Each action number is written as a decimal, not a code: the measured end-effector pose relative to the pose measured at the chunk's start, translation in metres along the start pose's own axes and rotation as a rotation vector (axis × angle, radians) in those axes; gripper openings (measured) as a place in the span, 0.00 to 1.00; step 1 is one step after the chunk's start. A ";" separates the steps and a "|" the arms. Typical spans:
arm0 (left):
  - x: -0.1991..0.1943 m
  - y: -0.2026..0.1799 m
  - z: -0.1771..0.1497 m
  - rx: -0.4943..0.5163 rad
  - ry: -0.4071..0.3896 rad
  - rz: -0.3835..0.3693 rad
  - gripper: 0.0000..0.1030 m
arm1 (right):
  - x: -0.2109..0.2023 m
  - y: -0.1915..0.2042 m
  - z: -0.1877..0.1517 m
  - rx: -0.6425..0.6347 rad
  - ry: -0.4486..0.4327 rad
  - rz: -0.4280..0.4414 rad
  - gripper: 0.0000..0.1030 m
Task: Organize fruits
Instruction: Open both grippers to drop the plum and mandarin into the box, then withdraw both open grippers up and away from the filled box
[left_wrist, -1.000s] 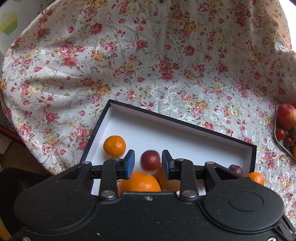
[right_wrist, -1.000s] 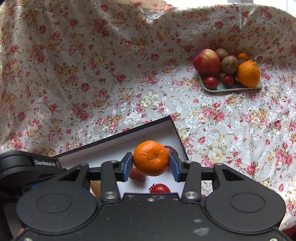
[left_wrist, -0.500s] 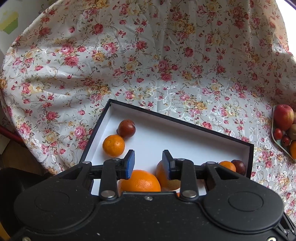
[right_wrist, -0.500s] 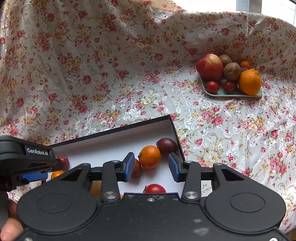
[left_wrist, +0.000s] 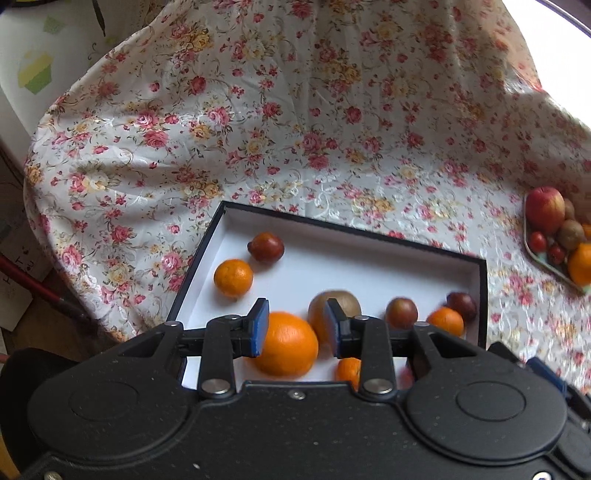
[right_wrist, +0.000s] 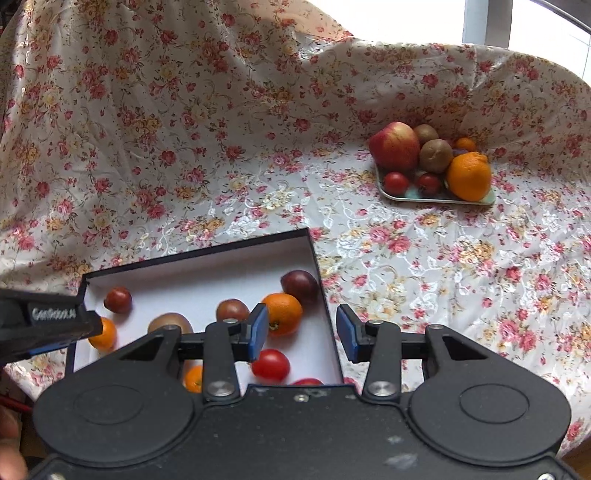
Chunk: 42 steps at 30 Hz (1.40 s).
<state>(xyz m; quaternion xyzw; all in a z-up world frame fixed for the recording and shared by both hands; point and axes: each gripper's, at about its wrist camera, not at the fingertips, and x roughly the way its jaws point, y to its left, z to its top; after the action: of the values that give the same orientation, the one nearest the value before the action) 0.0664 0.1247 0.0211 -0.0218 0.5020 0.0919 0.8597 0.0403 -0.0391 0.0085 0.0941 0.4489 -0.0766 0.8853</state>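
- The left gripper hangs over the near edge of the black box; its blue pads stand apart with nothing clamped between them.
- Below and between those pads lies a large orange, and a brown kiwi sits just behind the right pad; whether either pad touches fruit cannot be told.
- Ahead and to the left of this gripper, a mandarin and a dark plum lie side by side on the white floor of the box.
- The right gripper is spread wide and holds nothing, straddling the right wall of the box.
- Just past its left pad sits a small orange, with a dark plum in the corner beyond it and a red tomato beneath the pad.
- Well ahead and to the right of this gripper, a tray on the floral cloth carries an apple, kiwis, tomatoes and an orange.
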 end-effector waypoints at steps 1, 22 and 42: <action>-0.003 0.000 -0.005 0.009 0.000 0.006 0.42 | -0.003 -0.003 -0.003 0.000 -0.001 -0.003 0.43; -0.060 0.006 -0.086 0.076 -0.084 0.011 0.43 | -0.061 -0.032 -0.065 -0.064 -0.064 0.003 0.43; -0.061 -0.011 -0.096 0.139 -0.112 -0.014 0.43 | -0.066 -0.043 -0.062 -0.026 -0.084 -0.009 0.43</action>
<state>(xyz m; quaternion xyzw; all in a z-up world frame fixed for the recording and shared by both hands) -0.0432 0.0932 0.0256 0.0398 0.4582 0.0519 0.8864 -0.0561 -0.0628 0.0213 0.0774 0.4127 -0.0787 0.9042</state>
